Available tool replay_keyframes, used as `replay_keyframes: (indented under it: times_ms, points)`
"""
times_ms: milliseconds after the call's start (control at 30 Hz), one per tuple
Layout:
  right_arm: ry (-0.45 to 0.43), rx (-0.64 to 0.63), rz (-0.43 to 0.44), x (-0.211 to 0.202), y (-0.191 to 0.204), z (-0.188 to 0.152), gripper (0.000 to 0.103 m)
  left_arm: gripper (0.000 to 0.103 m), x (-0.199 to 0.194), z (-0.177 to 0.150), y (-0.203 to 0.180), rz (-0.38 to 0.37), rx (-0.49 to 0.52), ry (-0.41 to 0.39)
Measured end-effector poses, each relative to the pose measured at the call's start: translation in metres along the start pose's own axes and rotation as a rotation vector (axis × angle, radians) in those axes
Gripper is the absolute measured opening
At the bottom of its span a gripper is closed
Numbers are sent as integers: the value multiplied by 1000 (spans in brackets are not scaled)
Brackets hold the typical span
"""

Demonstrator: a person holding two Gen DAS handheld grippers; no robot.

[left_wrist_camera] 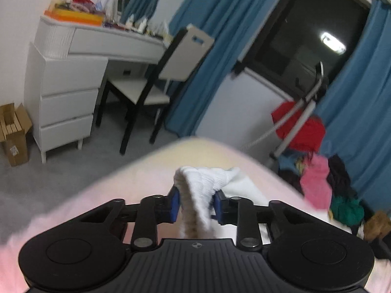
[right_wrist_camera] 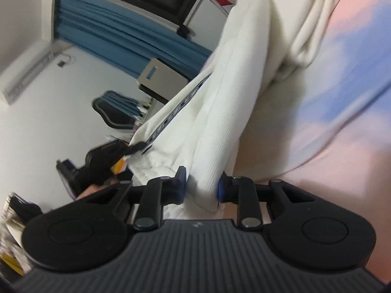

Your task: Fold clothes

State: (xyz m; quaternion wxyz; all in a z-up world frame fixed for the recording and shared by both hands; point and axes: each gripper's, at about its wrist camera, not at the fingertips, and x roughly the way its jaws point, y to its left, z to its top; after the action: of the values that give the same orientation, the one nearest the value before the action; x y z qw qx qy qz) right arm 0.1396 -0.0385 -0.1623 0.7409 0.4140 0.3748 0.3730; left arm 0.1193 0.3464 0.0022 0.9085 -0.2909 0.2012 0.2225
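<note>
Above the pink-and-blue bedspread, both grippers are pinching one white ribbed knit garment: the left gripper is clamping a bunched edge, the right gripper another. Keeping both edges level and taut should be helping the fold land straight.

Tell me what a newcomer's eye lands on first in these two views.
The white garment comes first: it stretches from the right tongs up across the right wrist view, over a pink and blue bedcover. In the left wrist view the left tongs pinch another bunch of the same white cloth. Behind, teal curtains frame a dark window, with a heap of coloured clothes at right.
</note>
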Motion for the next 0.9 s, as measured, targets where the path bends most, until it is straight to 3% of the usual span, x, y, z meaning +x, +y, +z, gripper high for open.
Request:
replay_keyframes:
  times_ms: [133,300,500,633,667,700,733,800,833,900]
  points:
    - [3,-8,41,43,32,-23,26,21,17,57,-12,54,3,2]
    - [25,-26,84,99,70,-49,26,21,68,109,-15,237,152,-4]
    - [112,-70,-23,166,72,-56,26,23,148,101,12,277,201,91]
    - [145,-78,-35,174,68,-52,29,26,164,91,30,257,195,120]
    - [157,-83,-35,173,70,-49,31,29,160,90,32,254,201,118]
    - [169,-87,-35,173,74,-45,33,38,156,89,34,251,208,116]
    - [189,-102,-42,174,77,-43,38,57,151,89,36,249,214,113]
    - [232,-133,-49,175,80,-39,58,80,133,89,34,244,215,83]
    - [246,-149,-43,173,81,-35,71,84,122,88,33,240,215,65]
    - [244,-206,-56,153,89,-34,76,84,98,88,26,216,210,40]
